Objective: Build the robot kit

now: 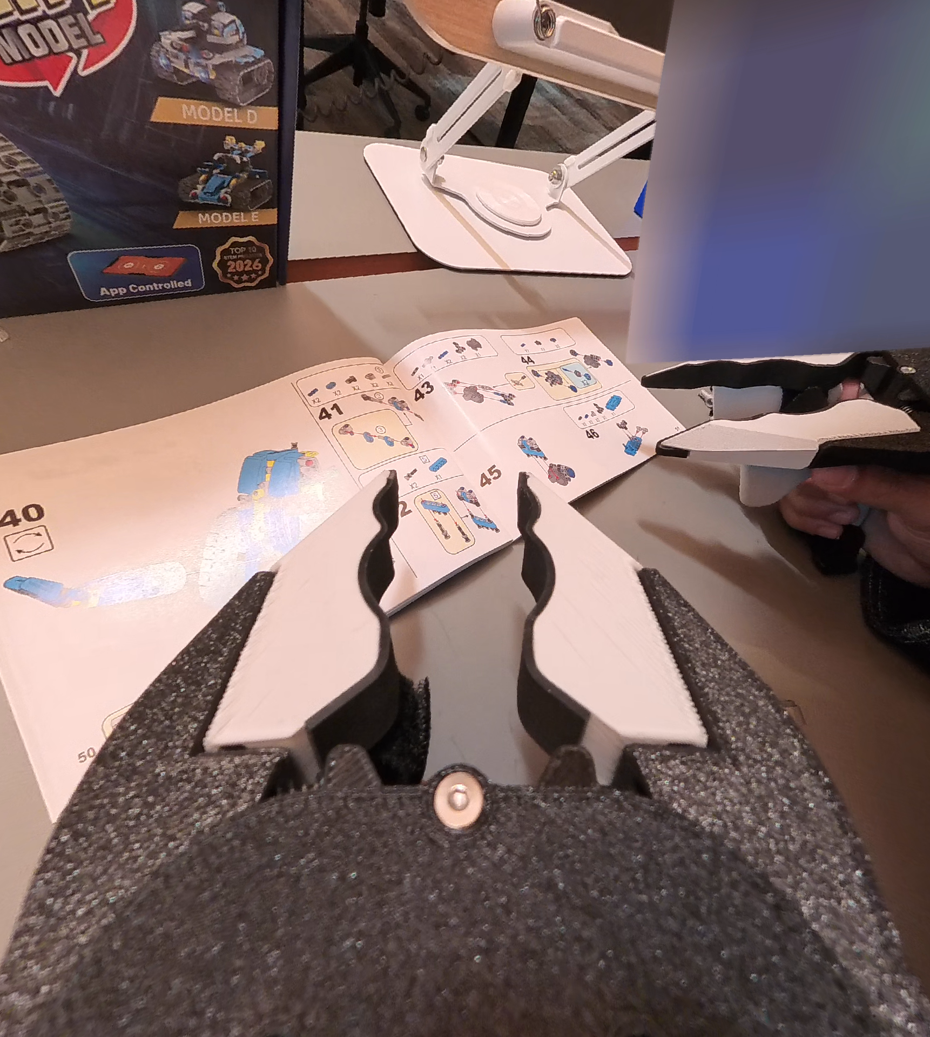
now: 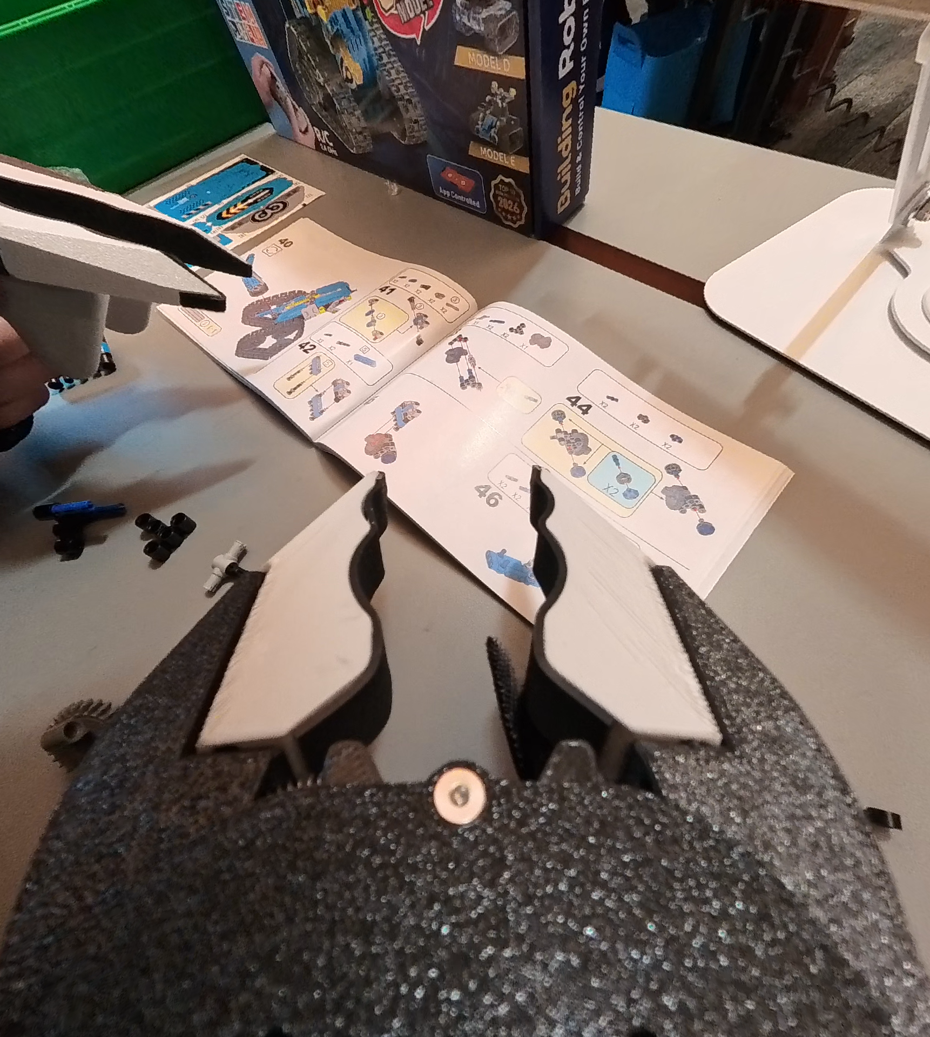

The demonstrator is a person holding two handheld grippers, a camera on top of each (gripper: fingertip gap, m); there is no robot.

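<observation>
- The left gripper point(image 1: 457, 485) hovers over an open instruction booklet point(image 1: 171, 505), jaws apart and empty.
- The right gripper point(image 1: 662, 415) enters from the right, gripped by a hand point(image 1: 867, 522); apparently empty.
- A toy box point(image 1: 115, 140) and a white stand point(image 1: 496, 207) occupy the grey table point(image 1: 143, 359).

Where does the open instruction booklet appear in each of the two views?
Left wrist view: the instruction booklet lies centre-left on the table, under the left hand-held gripper.
Right wrist view: it runs diagonally through the centre, ahead of the right hand-held gripper.
Shared landmark: the dark blue toy box standing behind it.
</observation>
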